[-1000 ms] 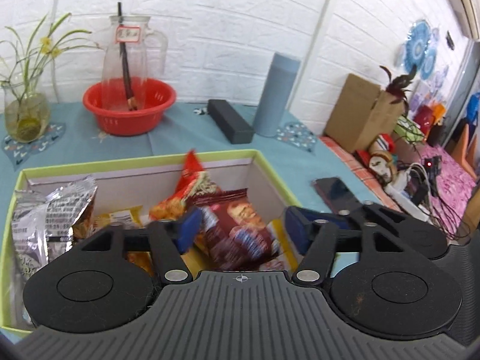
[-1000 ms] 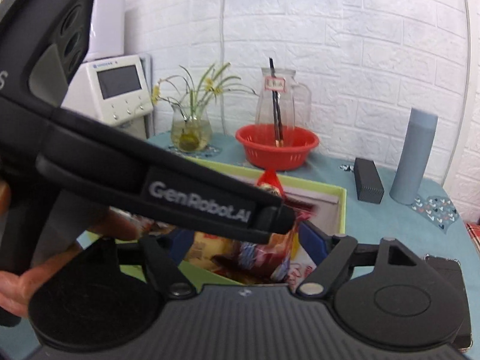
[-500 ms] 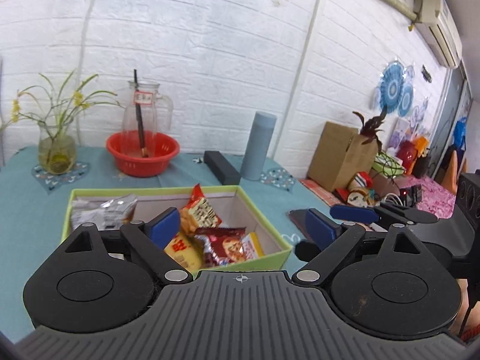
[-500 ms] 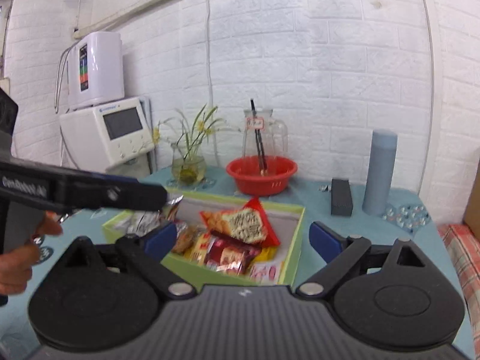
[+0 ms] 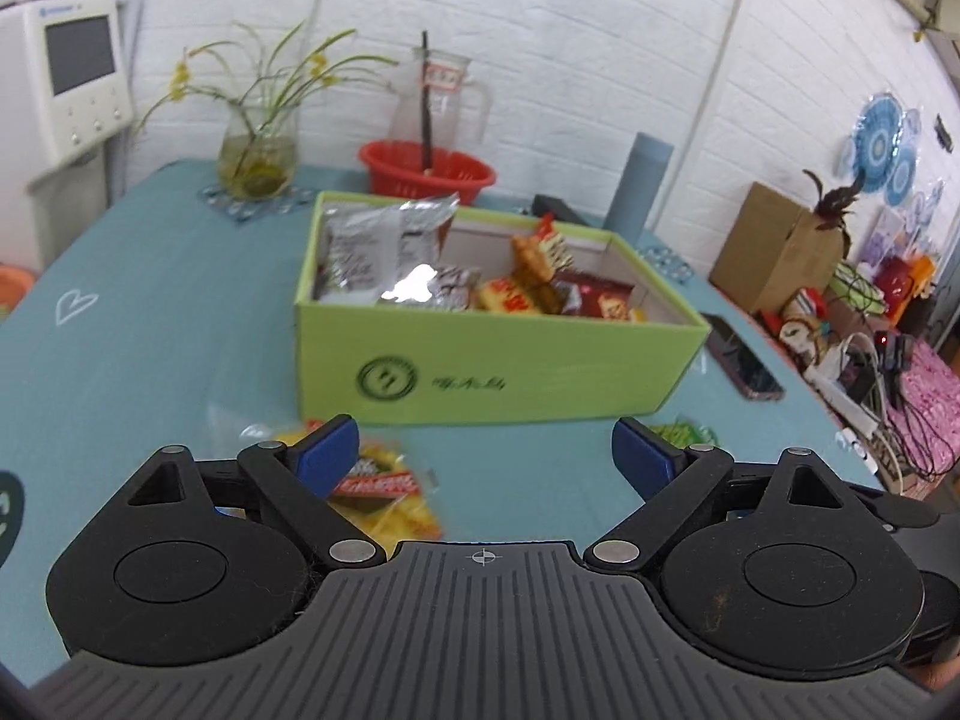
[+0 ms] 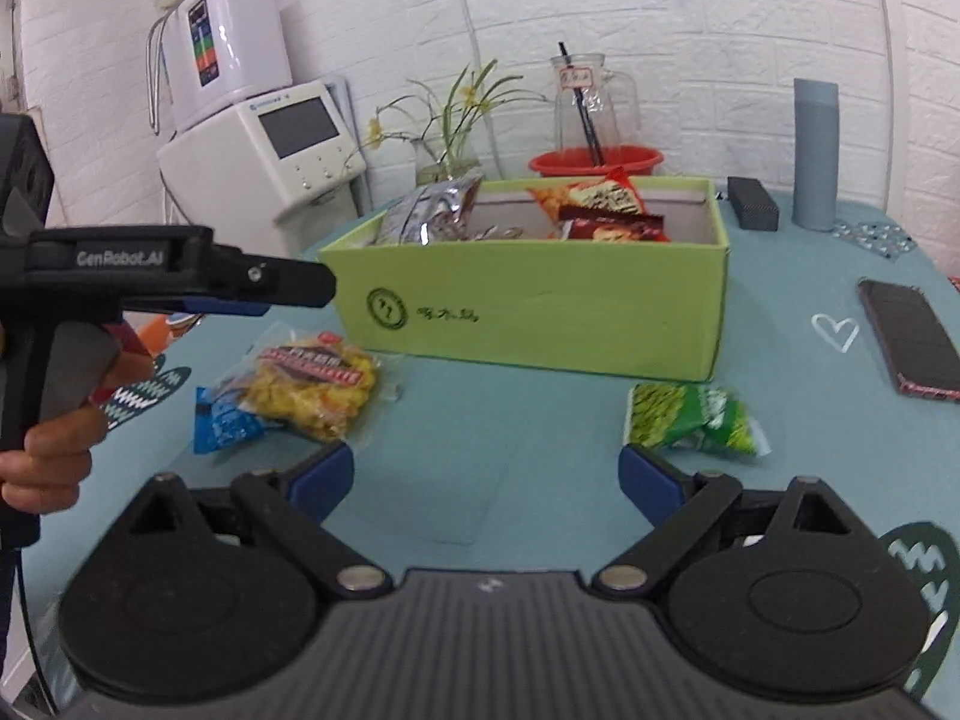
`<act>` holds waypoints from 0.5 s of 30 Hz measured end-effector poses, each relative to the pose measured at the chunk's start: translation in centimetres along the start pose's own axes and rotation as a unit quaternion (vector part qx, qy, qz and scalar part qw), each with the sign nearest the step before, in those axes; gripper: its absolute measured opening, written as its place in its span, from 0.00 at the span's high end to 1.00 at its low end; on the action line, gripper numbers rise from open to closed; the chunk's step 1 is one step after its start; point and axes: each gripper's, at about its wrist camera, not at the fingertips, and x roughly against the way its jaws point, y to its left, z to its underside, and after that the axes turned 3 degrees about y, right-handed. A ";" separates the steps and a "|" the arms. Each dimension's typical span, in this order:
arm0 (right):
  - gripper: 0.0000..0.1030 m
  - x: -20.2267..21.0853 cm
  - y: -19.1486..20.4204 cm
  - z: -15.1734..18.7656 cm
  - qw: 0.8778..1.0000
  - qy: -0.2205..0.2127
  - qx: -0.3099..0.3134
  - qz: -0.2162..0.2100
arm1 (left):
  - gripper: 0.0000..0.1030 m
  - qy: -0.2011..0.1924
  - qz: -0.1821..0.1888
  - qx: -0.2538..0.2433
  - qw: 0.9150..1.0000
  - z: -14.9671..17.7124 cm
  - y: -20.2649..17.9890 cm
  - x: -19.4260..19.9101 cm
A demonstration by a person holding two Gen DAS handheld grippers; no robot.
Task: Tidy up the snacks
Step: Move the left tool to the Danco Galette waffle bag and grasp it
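Observation:
A green box [image 5: 492,354] holds several snack packets, among them a silver bag [image 5: 384,240] and a dark red packet [image 5: 600,300]; it also shows in the right wrist view [image 6: 540,300]. On the teal table in front of it lie a yellow snack bag [image 6: 312,384], a blue packet [image 6: 225,420] and a green packet [image 6: 690,417]. My left gripper [image 5: 486,456] is open and empty, low over the yellow bag [image 5: 384,492]. My right gripper [image 6: 486,477] is open and empty, between the yellow and green packets. The left gripper's body [image 6: 150,270] shows at the left of the right wrist view.
A phone [image 6: 906,342] lies right of the box. Behind the box stand a red basin [image 5: 426,174] with a glass jug, a flower vase [image 5: 258,144], a grey bottle [image 6: 815,153] and a black case [image 6: 753,210]. A cardboard box [image 5: 774,252] and cables sit at the right.
Both grippers have pulled back from over the box and dropped low in front of it. Loose packets on the table have come into view. Both stay open.

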 end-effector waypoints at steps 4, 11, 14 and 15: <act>0.09 -1.0 2.5 -0.1 1.000 0.007 0.004 -0.007 | 0.22 0.003 0.000 0.008 1.000 0.8 1.9 0.9; 0.09 -3.9 6.7 -1.2 0.999 0.028 0.037 -0.020 | 0.19 0.001 -0.004 0.033 0.999 1.3 6.4 1.5; 0.09 -6.0 8.1 -2.2 0.997 0.042 0.062 -0.029 | 0.19 0.002 0.006 0.056 0.998 0.0 9.2 1.1; 0.09 -6.5 8.4 -2.6 0.996 0.041 0.068 -0.029 | 0.19 0.005 0.013 0.064 0.998 -0.7 10.2 0.7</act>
